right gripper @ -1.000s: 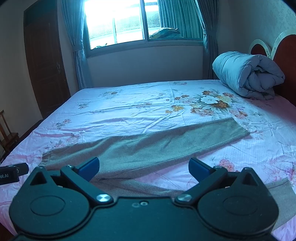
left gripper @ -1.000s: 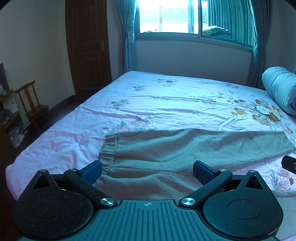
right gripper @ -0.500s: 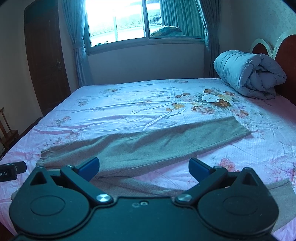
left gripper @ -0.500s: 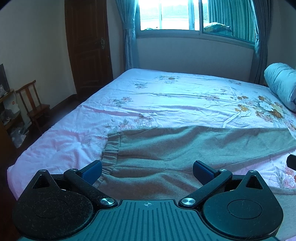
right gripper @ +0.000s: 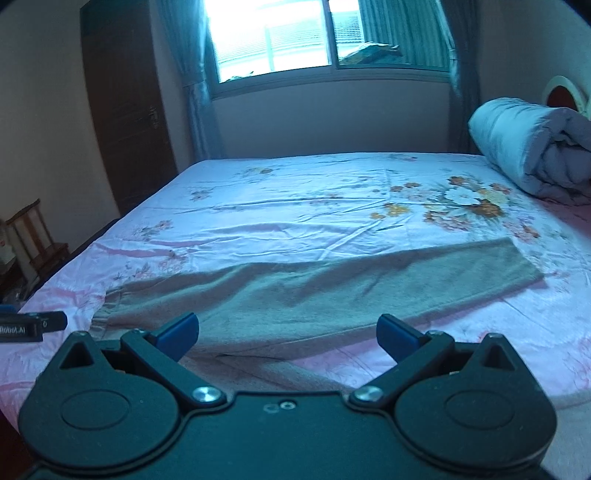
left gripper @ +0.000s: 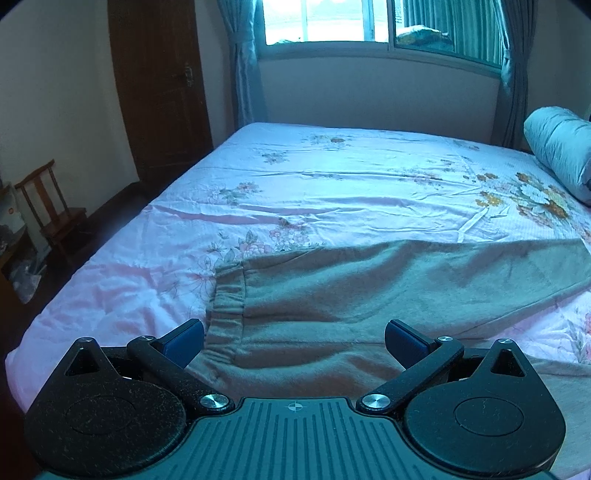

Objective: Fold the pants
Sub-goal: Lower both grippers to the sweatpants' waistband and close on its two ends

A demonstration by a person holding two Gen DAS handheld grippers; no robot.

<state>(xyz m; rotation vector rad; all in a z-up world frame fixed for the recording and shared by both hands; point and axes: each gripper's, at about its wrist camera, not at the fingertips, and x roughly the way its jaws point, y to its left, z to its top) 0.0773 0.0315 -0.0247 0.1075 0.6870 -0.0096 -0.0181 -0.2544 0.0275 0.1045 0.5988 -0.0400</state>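
Grey pants [left gripper: 332,291] lie flat on the bed, waistband [left gripper: 227,295] to the left, one leg running right to its hem [right gripper: 517,266]; the other leg lies nearer, partly under the grippers. My left gripper [left gripper: 293,338] is open and empty, just above the waist end. My right gripper [right gripper: 286,332] is open and empty, above the pants [right gripper: 314,291] near the crotch. The left gripper's tip [right gripper: 33,325] shows at the left edge of the right wrist view.
The bed has a pink floral sheet [left gripper: 332,184]. A rolled blue duvet [right gripper: 532,147] lies at the headboard on the right. A wooden chair [left gripper: 51,210] and a door [left gripper: 159,85] stand left of the bed. A window [left gripper: 369,22] is behind.
Both grippers have moved forward and down toward the pants, which look larger now. The jaws stay open. The pants have not moved.
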